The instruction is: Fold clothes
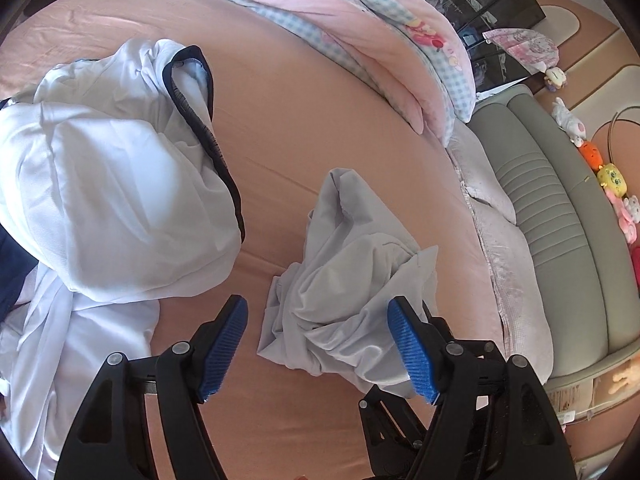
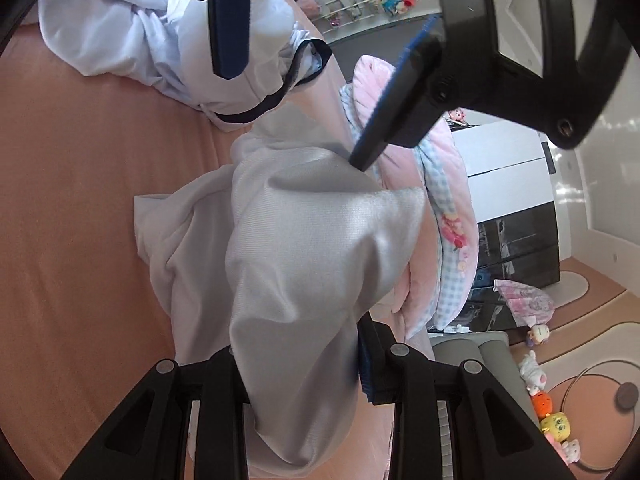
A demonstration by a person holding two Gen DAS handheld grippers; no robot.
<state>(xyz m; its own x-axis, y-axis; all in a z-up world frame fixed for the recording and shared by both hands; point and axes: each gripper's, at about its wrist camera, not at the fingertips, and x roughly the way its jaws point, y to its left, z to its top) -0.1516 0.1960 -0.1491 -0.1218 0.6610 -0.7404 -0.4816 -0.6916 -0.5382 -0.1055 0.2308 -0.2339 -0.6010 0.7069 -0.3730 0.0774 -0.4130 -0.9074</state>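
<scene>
A pale grey garment (image 1: 352, 264) lies crumpled on the pink bed sheet (image 1: 304, 120). My left gripper (image 1: 316, 320) hangs open just above its near end, with one blue pad on either side of the cloth. In the right wrist view the same grey garment (image 2: 304, 240) bulges up between the fingers of my right gripper (image 2: 298, 356), which is shut on a thick bunch of it. The cloth hides the right gripper's left finger. The open left gripper (image 2: 296, 116) shows at the top of that view. A white garment with navy trim (image 1: 112, 184) is heaped to the left.
A folded pink and blue-checked quilt (image 1: 360, 40) lies at the far side of the bed. A grey padded bench (image 1: 560, 220) runs along the bed's right edge, with soft toys (image 1: 612, 184) on the floor beyond. A dark cabinet (image 2: 516, 248) stands behind.
</scene>
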